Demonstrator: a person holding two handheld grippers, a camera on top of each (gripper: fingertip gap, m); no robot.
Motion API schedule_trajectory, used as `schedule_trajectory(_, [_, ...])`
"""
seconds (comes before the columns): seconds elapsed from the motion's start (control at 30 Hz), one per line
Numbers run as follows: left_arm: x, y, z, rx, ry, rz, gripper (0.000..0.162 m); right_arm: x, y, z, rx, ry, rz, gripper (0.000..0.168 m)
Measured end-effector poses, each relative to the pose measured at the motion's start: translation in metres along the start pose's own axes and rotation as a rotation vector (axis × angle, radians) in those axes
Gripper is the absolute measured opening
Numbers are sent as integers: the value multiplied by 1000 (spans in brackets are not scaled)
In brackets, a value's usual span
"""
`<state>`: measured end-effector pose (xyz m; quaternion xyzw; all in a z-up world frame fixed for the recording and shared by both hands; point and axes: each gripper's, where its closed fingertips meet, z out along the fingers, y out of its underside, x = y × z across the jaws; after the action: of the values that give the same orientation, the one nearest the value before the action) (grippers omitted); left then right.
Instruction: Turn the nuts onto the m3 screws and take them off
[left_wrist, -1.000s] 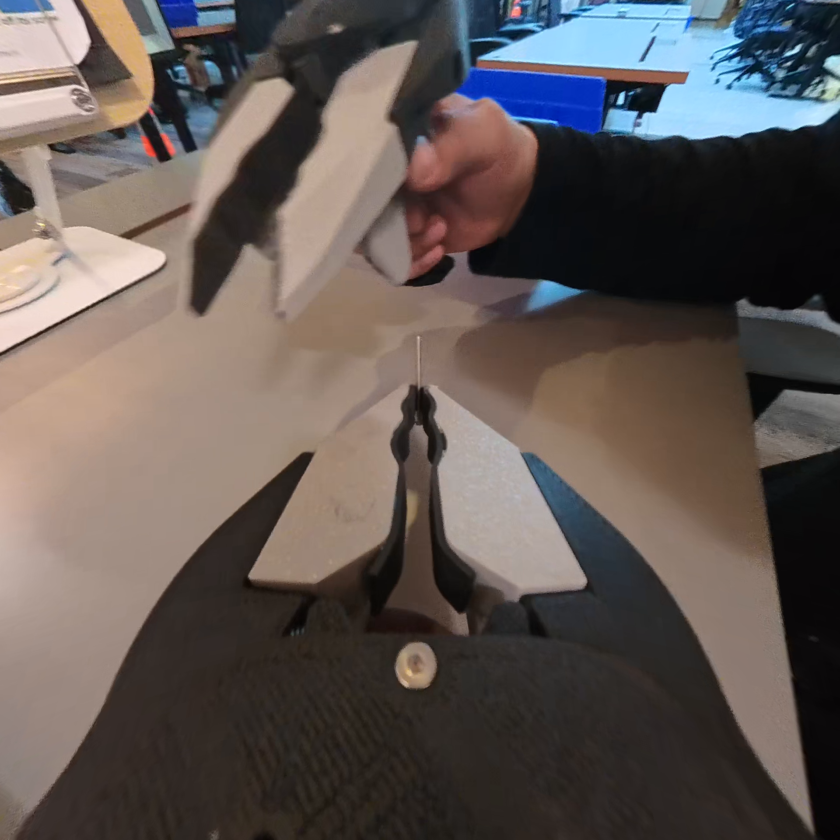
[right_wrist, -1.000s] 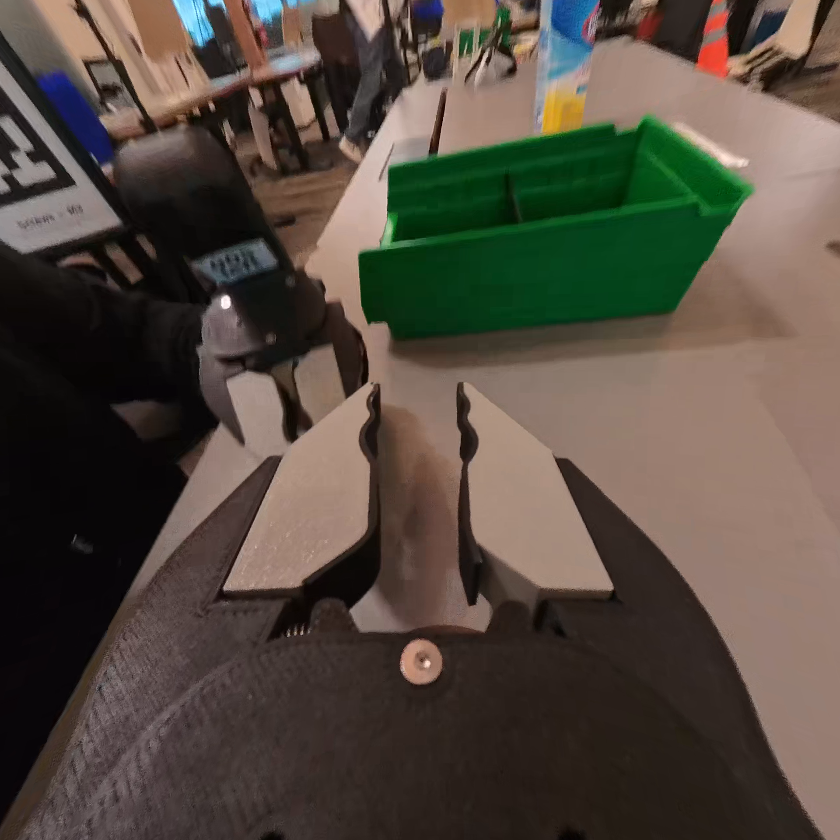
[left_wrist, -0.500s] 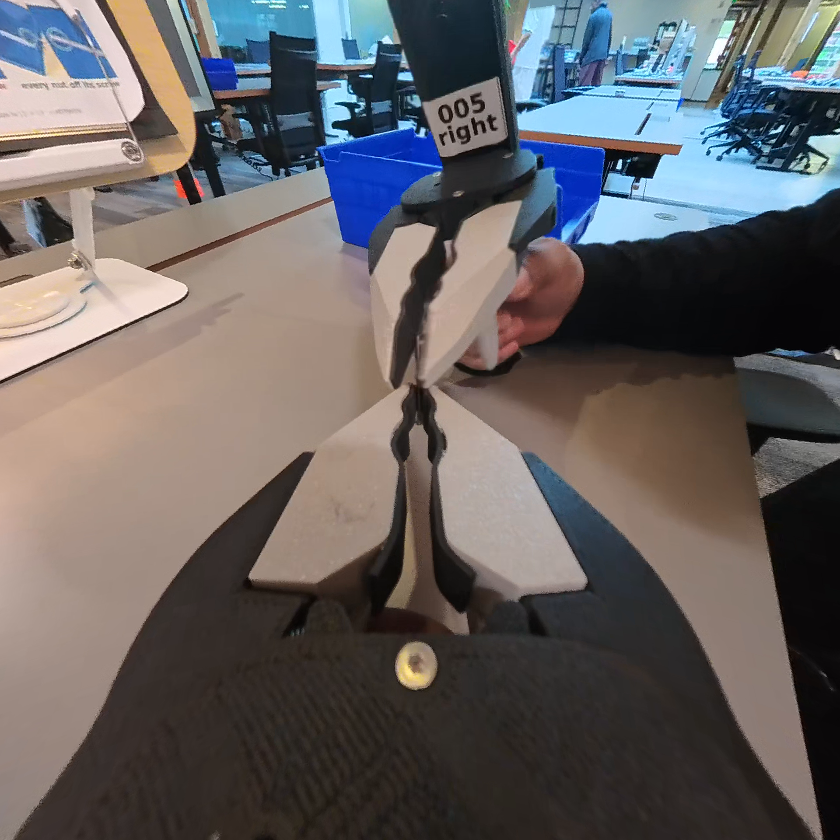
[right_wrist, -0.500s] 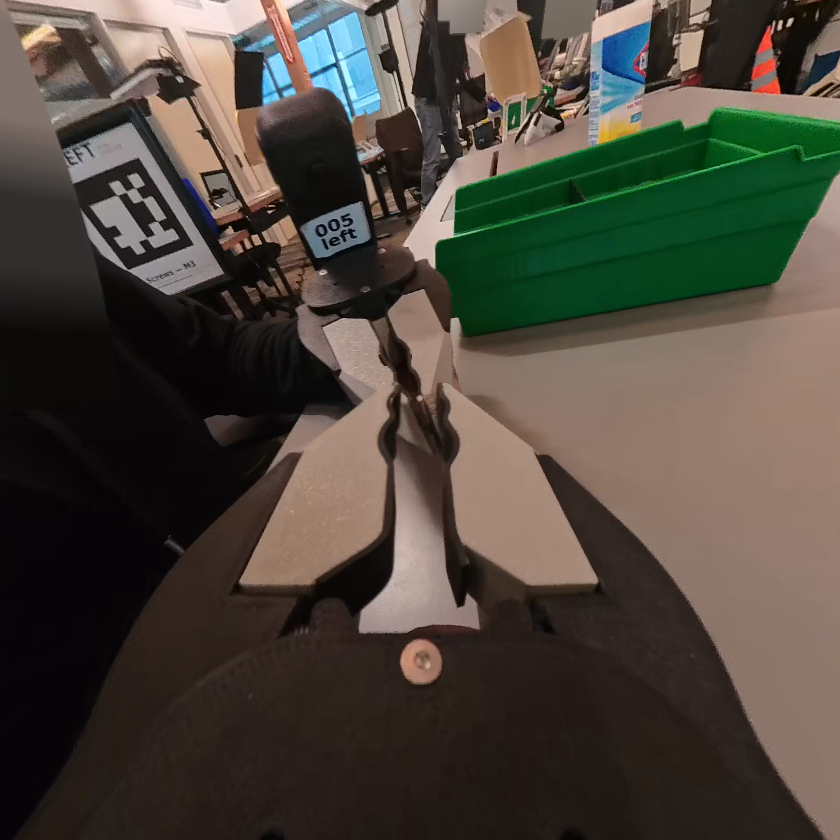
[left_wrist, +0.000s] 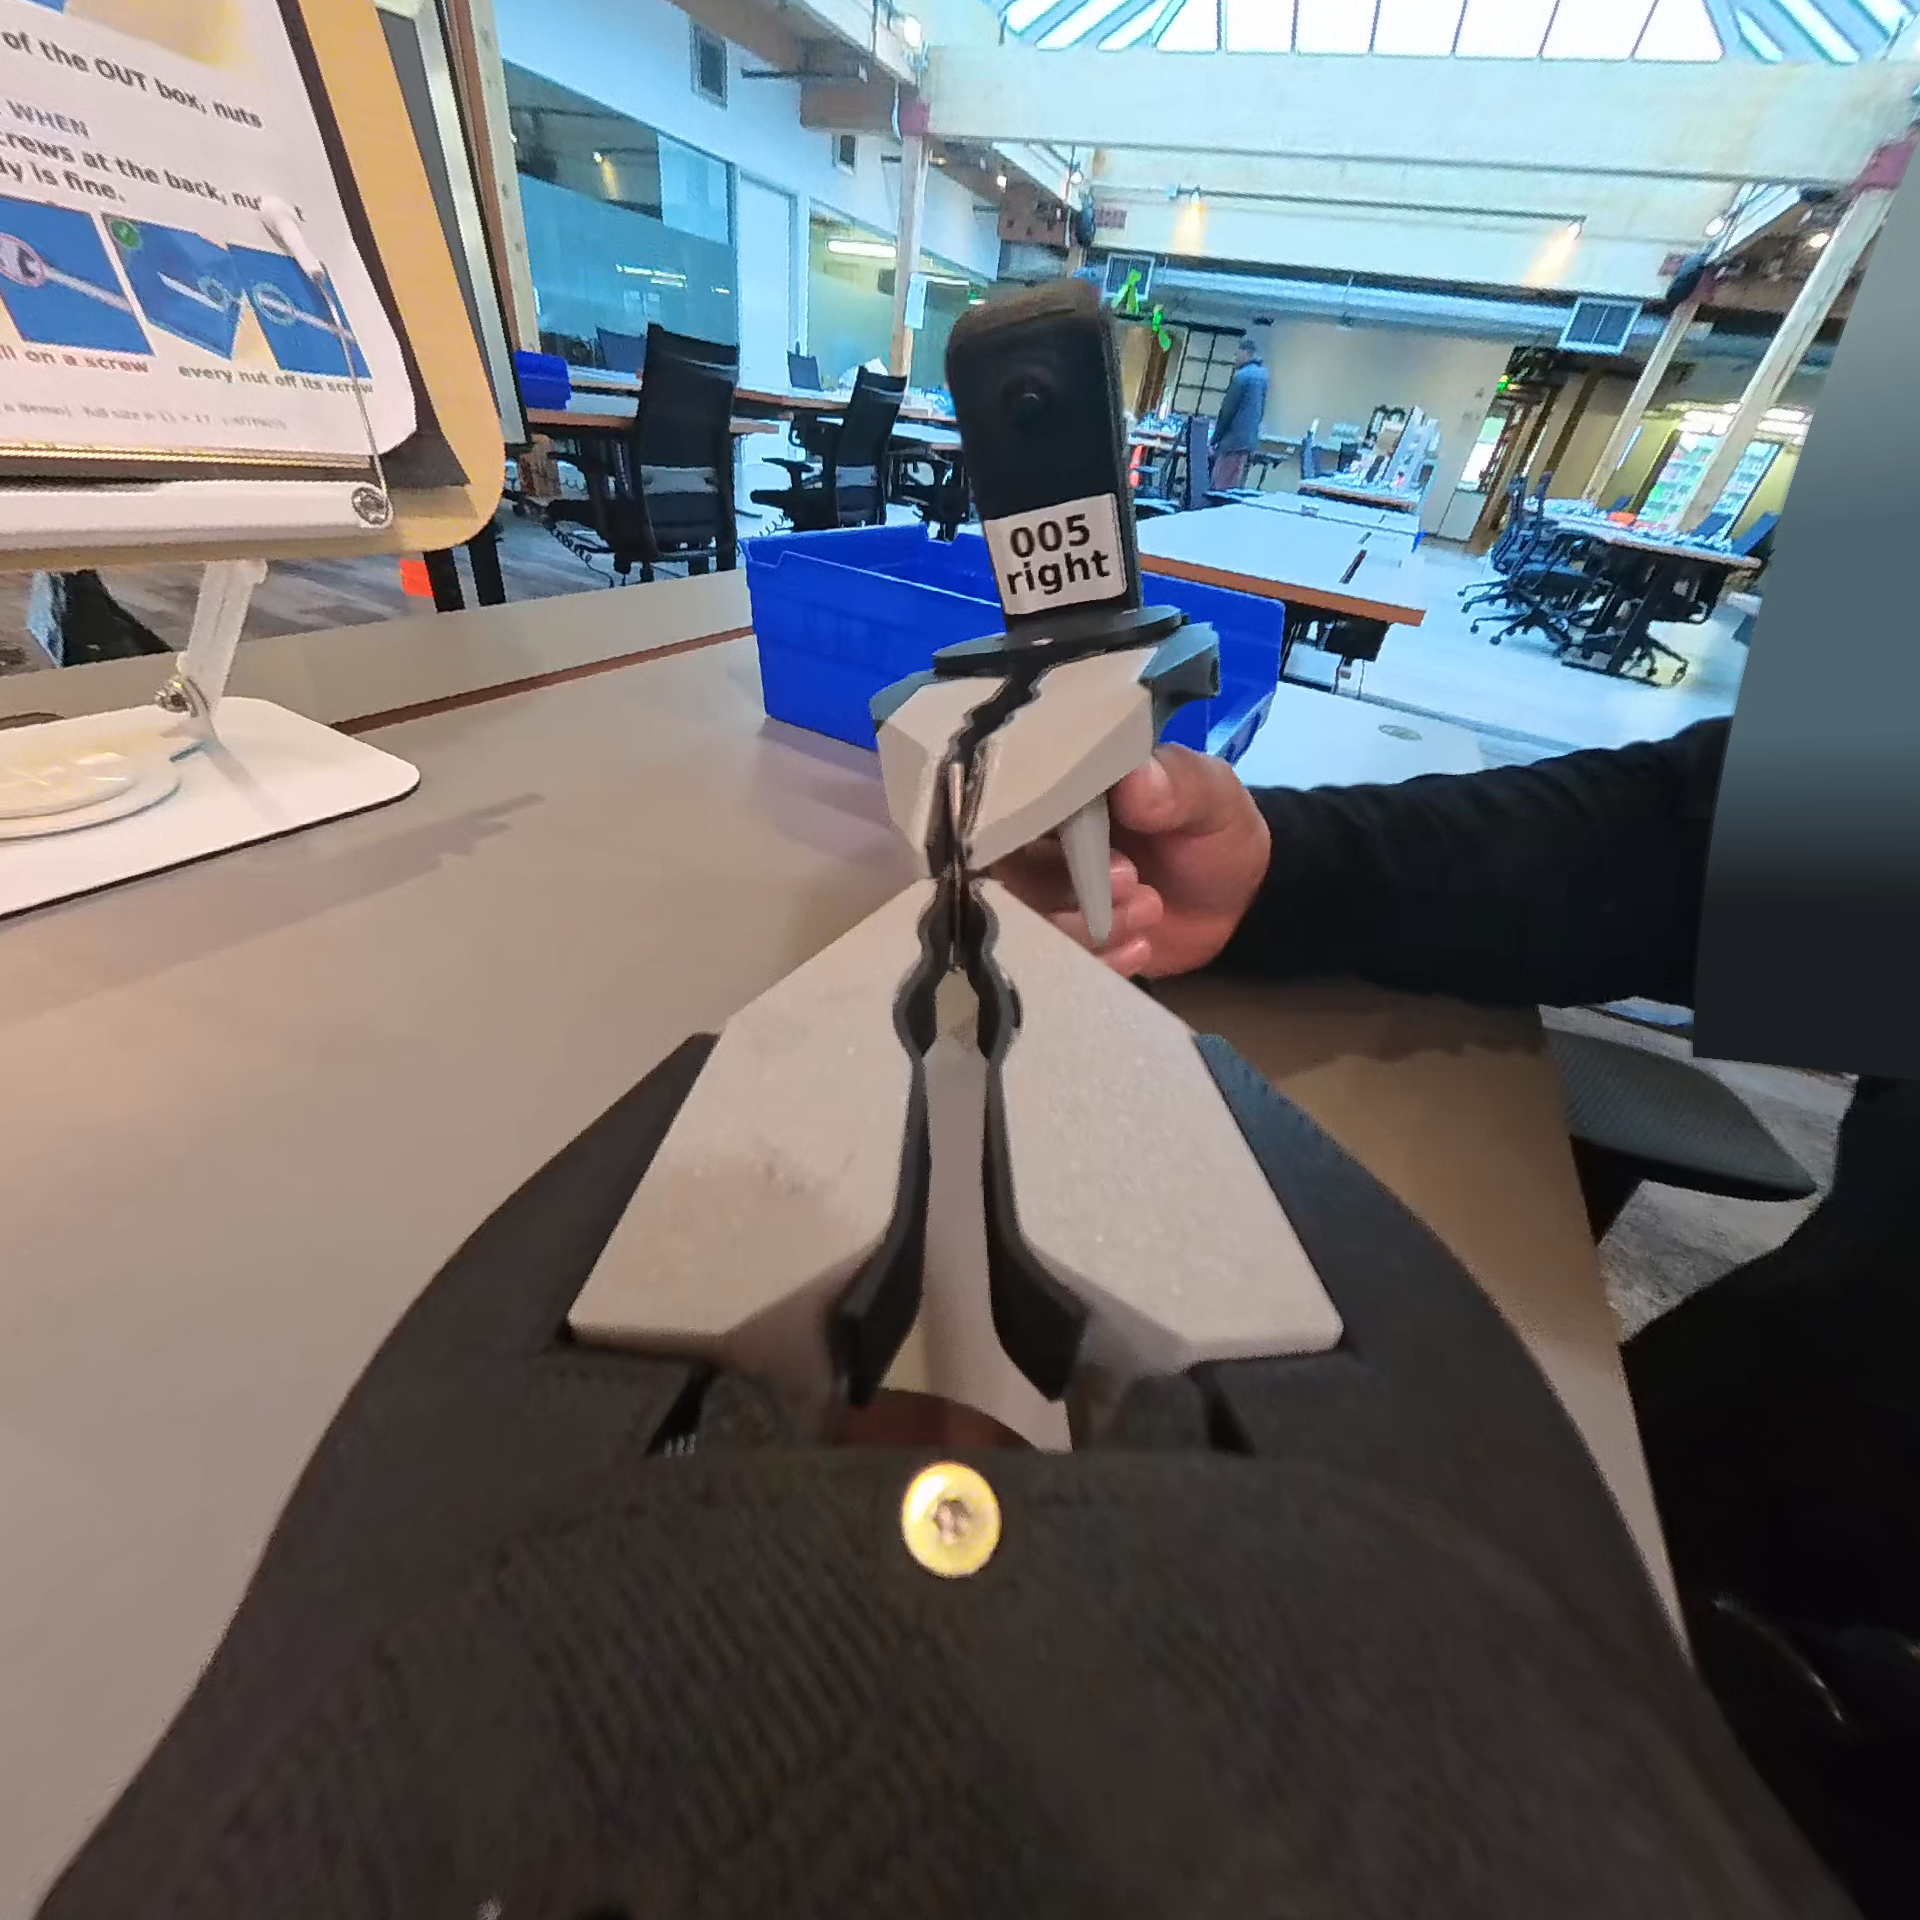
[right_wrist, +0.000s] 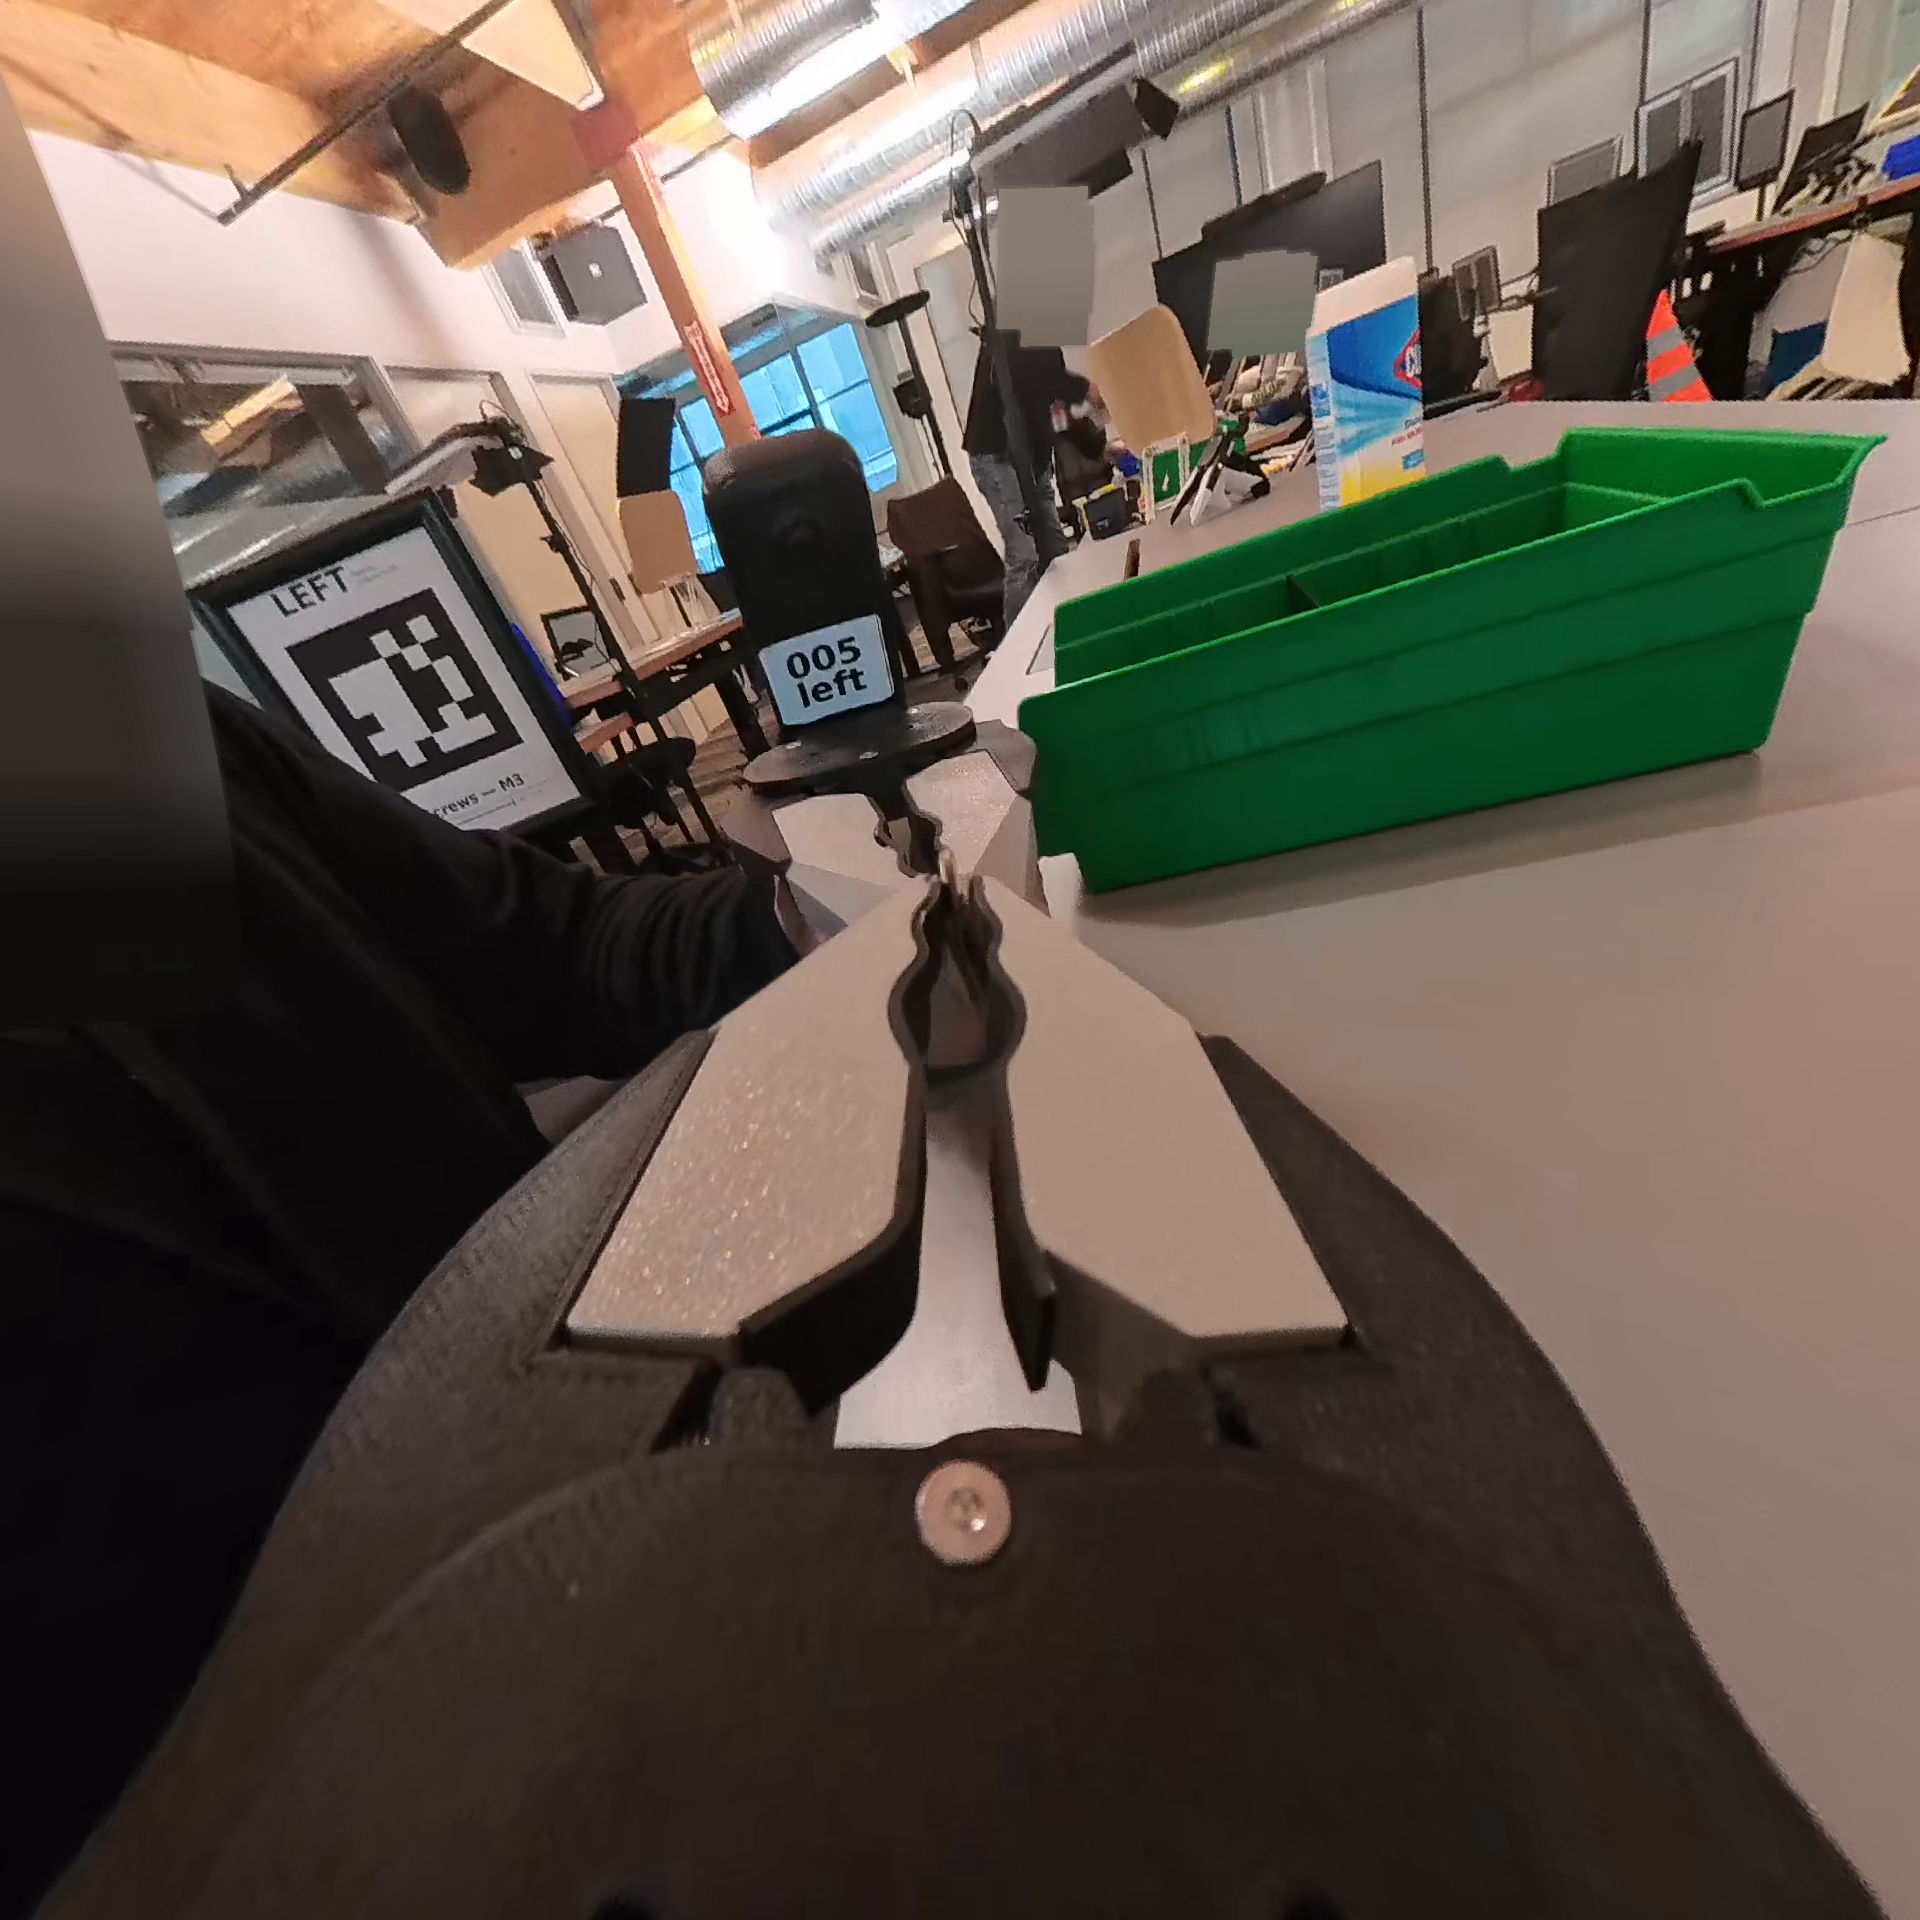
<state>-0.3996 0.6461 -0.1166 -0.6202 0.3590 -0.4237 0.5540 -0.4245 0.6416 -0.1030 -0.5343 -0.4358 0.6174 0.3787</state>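
My left gripper (left_wrist: 951, 925) is shut on a thin metal M3 screw (left_wrist: 954, 795) that points away from it, above the grey table (left_wrist: 416, 987). My right gripper (left_wrist: 948, 852) faces it tip to tip and is shut around the screw's far part. In the right wrist view my right gripper (right_wrist: 951, 909) is shut, with a small metal piece of the screw (right_wrist: 948, 862) showing just past its tips, in front of the left gripper (right_wrist: 920, 842). I cannot tell whether a nut sits on the screw.
A blue bin (left_wrist: 831, 634) stands behind the right gripper. A green bin (right_wrist: 1403, 727) with dividers stands to the right on the table. A white stand (left_wrist: 208, 769) with an instruction sheet is at the left. A person's hand (left_wrist: 1174, 862) holds the right gripper. Less than 4 cm separates the two grippers' tips.
The right gripper, open and off to the side a second ago, has swung in front of the left gripper and shut around the screw. The left gripper has kept its hold and tilted up.
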Motion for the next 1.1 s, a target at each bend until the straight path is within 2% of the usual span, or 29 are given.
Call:
schedule_trajectory(0.3, [-2, 2, 0, -12, 2, -54, 0, 2, -1, 6, -6, 49, -54, 0])
schedule_trajectory(0.33, [-3, 3, -1, -22, 0, -60, 3, 3, -1, 6, -17, 66, -69, 0])
schedule_trajectory(0.4, [-2, 5, -5, -37, -4, -81, 27, 1, -8, 3, 11, 66, -73, 0])
schedule_trajectory(0.53, [0, 9, -28, -68, -39, -107, 44, -1, -17, -9, 45, 67, -70, 0])
schedule_trajectory(0.67, [11, 1, -84, -124, -101, -35, 57, 1, -8, -21, 32, 85, -61, 0])
schedule_trajectory(0.73, [7, -11, -123, -158, -184, 53, 54, 4, 2, -23, 1, 96, -67, 0])
schedule_trajectory(0.77, [0, -18, -145, -184, -230, 94, 45, 6, 7, -24, -14, 103, -70, 0])
schedule_trajectory(0.83, [-22, -29, -188, -259, -351, 150, 38, 10, 12, -24, -38, 109, -71, 0])
schedule_trajectory(0.97, [-91, -30, -270, -494, -613, 215, 38, 20, 18, -26, -65, 123, -63, 0])
schedule_trajectory(1.03, [-119, -23, -290, -589, -648, 191, 36, 22, 17, -27, -58, 112, -44, 0])
schedule_trajectory(1.1, [-139, -12, -293, -662, -610, 153, 30, 24, 14, -29, -34, 106, -31, 0])
